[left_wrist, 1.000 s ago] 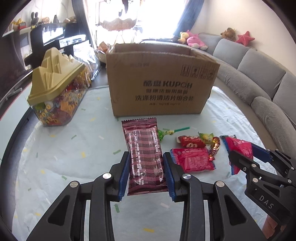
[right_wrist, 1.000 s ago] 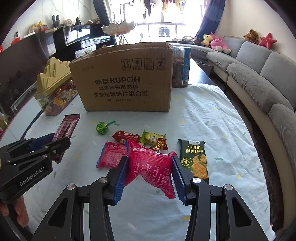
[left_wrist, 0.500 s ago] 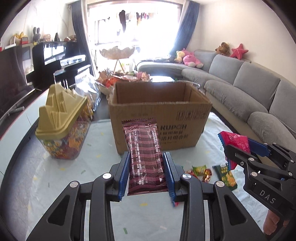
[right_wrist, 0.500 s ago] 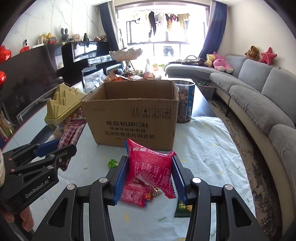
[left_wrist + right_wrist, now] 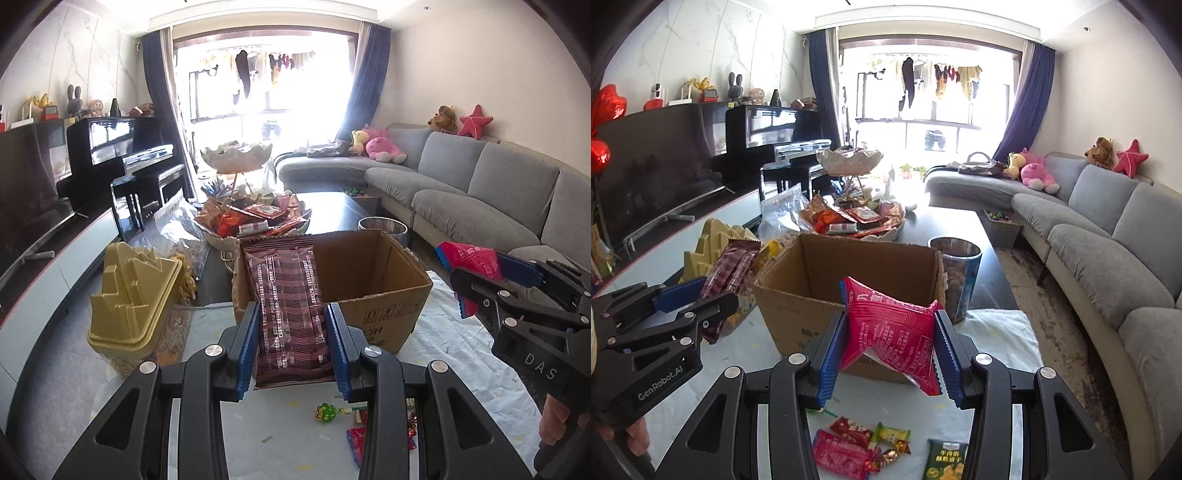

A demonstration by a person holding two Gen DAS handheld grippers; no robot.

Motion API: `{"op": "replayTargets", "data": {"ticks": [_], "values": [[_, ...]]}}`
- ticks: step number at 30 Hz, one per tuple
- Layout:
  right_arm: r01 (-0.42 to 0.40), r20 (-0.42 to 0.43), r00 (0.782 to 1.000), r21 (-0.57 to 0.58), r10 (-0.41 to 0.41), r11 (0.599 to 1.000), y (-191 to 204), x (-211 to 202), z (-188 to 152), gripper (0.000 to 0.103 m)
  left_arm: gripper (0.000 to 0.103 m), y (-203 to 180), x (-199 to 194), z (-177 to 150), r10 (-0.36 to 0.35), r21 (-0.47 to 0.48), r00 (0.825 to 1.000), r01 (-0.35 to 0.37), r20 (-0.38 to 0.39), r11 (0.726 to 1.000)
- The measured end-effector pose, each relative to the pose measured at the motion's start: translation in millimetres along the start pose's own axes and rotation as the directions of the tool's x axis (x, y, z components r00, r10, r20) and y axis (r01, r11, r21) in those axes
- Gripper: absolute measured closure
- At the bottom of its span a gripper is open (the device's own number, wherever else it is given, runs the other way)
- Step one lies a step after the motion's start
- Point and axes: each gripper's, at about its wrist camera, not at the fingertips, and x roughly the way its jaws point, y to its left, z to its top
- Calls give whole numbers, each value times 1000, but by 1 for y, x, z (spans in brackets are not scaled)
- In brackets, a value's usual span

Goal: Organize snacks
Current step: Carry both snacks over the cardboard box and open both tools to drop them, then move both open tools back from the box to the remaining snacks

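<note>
- Two packets are up off the table, one in each of my grippers.
- My left gripper (image 5: pixel 291 345) is clamped on a long maroon packet (image 5: pixel 286 306), pinched between both blue pads, its far end over the cardboard box (image 5: pixel 384 291).
- My right gripper (image 5: pixel 888 352) squeezes a red packet (image 5: pixel 892 332) before the box's open top.
- Several more snacks (image 5: pixel 849 437) lie on the table below.

Left wrist view: looks forward and slightly downward along its own fingers (image 5: pixel 246 341), close above the tabletop (image 5: pixel 454 343), toward the window.

Right wrist view: same heading, set further right, equally near.

Shared: open cardboard box (image 5: pixel 373 295) (image 5: pixel 798 299) at frame centre, gold-lidded jar (image 5: pixel 129 295) (image 5: pixel 701 251) at left, grey sofa (image 5: pixel 480 184) (image 5: pixel 1108 229) at right.
</note>
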Motion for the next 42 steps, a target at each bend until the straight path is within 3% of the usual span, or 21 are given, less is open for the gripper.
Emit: {"op": "replayTargets", "data": {"ticks": [15, 27, 30, 31, 34, 35, 42], "values": [[10, -16, 1000, -32, -10, 999, -3, 53, 39, 55, 67, 12, 52, 38, -32, 18, 999, 33, -21, 999], [-14, -74, 997, -25, 12, 1000, -8, 108, 48, 55, 67, 12, 108, 48, -45, 30, 993, 49, -106, 998], [-19, -86, 996, -17, 17, 1000, -11, 120, 48, 55, 62, 12, 119, 48, -46, 35, 991, 50, -123, 998], [-20, -88, 996, -13, 19, 1000, -12, 121, 46, 55, 56, 12, 122, 48, -42, 39, 991, 47, -128, 998], [-6, -94, 996, -1, 6, 1000, -14, 126, 43, 40, 45, 12, 124, 45, -29, 46, 991, 36, -130, 998], [-3, -95, 995, 4, 4, 1000, -15, 128, 41, 36, 44, 13, 123, 44, -23, 45, 991, 29, -131, 999], [8, -95, 995, 8, -7, 1000, -17, 117, 32, 36, 40, 18, 108, 37, -19, 23, 992, 22, -127, 999]]}}
